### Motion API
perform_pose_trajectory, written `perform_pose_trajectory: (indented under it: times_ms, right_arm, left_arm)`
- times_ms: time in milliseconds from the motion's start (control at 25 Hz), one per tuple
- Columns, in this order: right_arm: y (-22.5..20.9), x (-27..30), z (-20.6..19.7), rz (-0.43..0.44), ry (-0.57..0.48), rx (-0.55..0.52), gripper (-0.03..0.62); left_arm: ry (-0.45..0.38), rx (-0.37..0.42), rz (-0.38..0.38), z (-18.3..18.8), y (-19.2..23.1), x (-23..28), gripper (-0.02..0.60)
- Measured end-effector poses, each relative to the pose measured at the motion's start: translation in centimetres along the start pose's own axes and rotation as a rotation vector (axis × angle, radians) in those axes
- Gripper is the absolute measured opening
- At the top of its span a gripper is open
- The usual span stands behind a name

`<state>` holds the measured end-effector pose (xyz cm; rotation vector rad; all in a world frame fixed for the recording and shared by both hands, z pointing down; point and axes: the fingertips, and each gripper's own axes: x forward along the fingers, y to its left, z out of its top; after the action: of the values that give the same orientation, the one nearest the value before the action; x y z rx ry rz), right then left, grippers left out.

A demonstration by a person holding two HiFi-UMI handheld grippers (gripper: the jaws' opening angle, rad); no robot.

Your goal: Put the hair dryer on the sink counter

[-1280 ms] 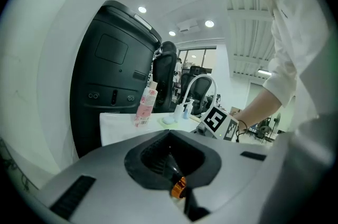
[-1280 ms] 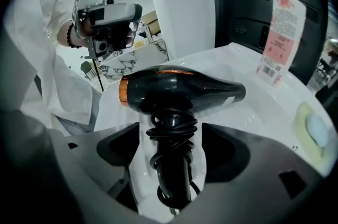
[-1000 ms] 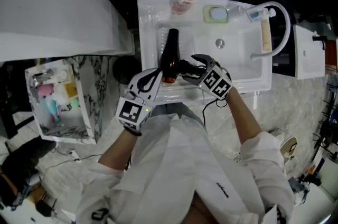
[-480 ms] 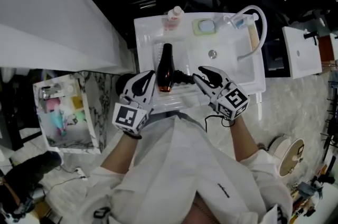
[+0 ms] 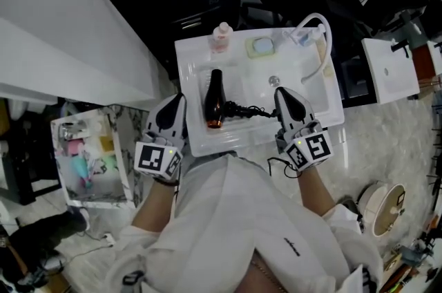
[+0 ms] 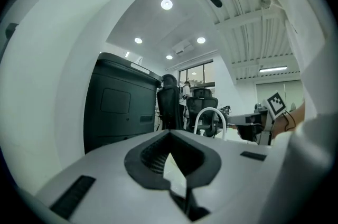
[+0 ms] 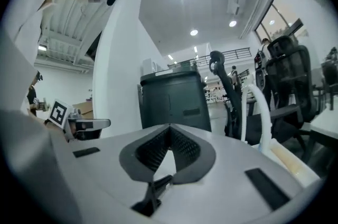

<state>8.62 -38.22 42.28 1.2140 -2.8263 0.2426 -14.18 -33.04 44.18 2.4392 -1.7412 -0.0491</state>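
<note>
The black hair dryer [image 5: 215, 104] lies on the left side of the white sink counter [image 5: 192, 136], nozzle toward the front, with its cord [image 5: 250, 110] trailing right. Nothing holds it. My left gripper [image 5: 177, 102] is off the counter's left front corner, shut and empty. My right gripper [image 5: 284, 94] hovers over the front right of the basin, a short way right of the cord, also shut and empty. In the left gripper view the jaws [image 6: 169, 133] meet with nothing between them. The right gripper view shows the same for its jaws [image 7: 169, 128].
A pink bottle [image 5: 221, 36], a soap dish [image 5: 262, 46] and a white curved faucet hose [image 5: 320, 27] stand along the sink's back edge. The drain [image 5: 274, 81] is mid-basin. A cart of toiletries [image 5: 88, 155] sits at the left, a white unit [image 5: 387, 67] at the right.
Both grippers have drawn back from the hair dryer and apart, toward the front edge. The right gripper's jaws went from open to shut. The dryer stays on the counter.
</note>
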Motion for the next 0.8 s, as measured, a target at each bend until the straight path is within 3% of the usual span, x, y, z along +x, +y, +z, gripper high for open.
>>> perform_pose_trajectory:
  times_ms: [320,800]
  right_arm:
    - [-2.5,-2.3,0.0,-0.1,-0.021,0.019,0.018]
    - [-2.6,-3.1,-0.6,-0.102,0.013,-0.051,0.018]
  left_arm:
    - [-0.031,0.006,0.035,1.5,1.0,-0.4,0.023]
    - [-0.039,0.011,0.047,1.8,1.8,-0.4,0.023]
